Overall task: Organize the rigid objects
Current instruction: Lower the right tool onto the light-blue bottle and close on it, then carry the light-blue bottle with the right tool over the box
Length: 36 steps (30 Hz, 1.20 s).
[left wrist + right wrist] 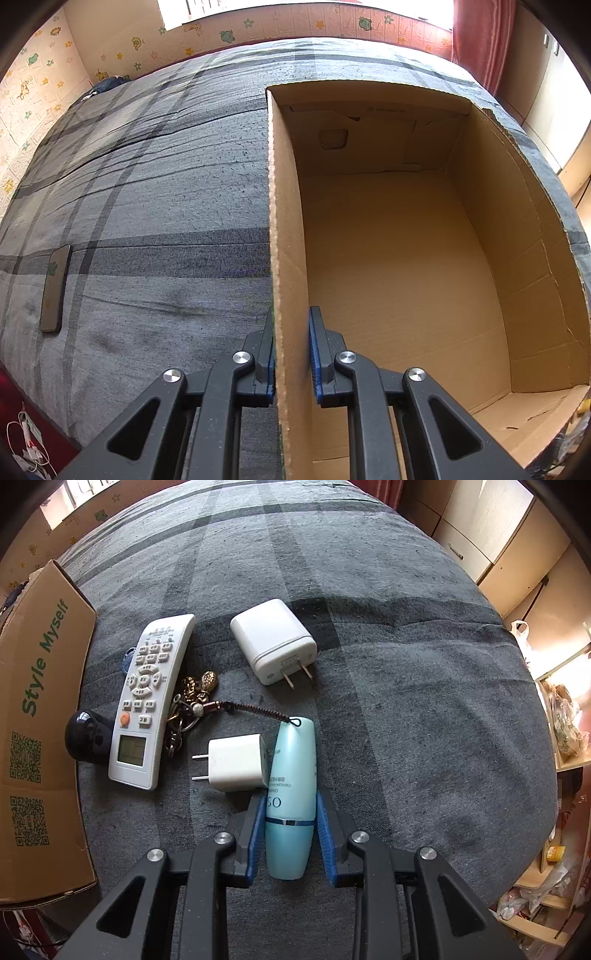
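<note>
An open cardboard box (388, 258) lies on the grey plaid bed; its outside wall (40, 738) shows in the right wrist view. My left gripper (291, 332) is shut on the box's left wall (286, 258). My right gripper (290, 805) is shut on a light blue bottle (291, 794) that lies on the bed. Beside the bottle lie a small white charger (238, 762), a large white charger (273, 640), a white remote (147, 701), a keychain with gold charms (195, 698) and a black round object (86, 734).
A phone (55, 288) lies on the bed at the left. The bed edge curves along the right. Cupboards (498, 550) and shelves with bags (565, 716) stand beyond it. A red curtain (480, 33) hangs at the back.
</note>
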Each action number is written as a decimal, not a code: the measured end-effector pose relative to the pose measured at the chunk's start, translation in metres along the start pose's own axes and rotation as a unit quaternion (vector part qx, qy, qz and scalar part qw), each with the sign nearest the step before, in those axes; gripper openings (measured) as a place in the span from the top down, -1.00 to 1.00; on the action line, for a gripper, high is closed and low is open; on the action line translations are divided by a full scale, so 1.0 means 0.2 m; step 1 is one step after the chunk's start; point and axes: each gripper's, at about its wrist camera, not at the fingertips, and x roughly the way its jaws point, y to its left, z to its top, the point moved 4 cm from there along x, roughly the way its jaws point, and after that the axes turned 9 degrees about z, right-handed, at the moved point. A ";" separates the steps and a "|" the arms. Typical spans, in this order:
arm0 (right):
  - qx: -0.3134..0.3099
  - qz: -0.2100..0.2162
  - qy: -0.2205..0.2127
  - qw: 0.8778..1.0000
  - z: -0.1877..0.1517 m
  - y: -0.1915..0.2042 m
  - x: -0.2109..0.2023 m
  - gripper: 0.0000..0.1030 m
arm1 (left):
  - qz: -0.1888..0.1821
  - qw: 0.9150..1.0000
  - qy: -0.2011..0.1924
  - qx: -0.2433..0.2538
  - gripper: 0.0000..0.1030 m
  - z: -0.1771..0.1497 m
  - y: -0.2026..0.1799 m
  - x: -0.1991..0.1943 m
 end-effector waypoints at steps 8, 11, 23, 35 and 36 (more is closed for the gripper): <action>0.004 0.011 -0.001 1.000 0.01 -0.04 -0.05 0.48 | 0.003 1.000 0.002 0.002 0.71 0.01 0.00 0.00; -0.003 0.009 -0.006 1.000 0.02 -0.02 -0.10 0.48 | 0.007 1.000 0.000 0.006 0.71 0.00 -0.01 0.00; -0.047 0.014 -0.039 0.998 0.05 0.14 -0.33 0.48 | 0.005 1.000 0.000 0.005 0.71 0.00 -0.01 0.00; -0.098 0.029 -0.063 0.993 0.09 0.35 -0.54 0.48 | 0.007 1.000 -0.001 0.006 0.71 0.00 -0.01 0.00; -0.103 0.029 -0.065 0.992 0.10 0.36 -0.56 0.48 | 0.007 1.000 -0.001 0.007 0.71 0.00 -0.01 0.00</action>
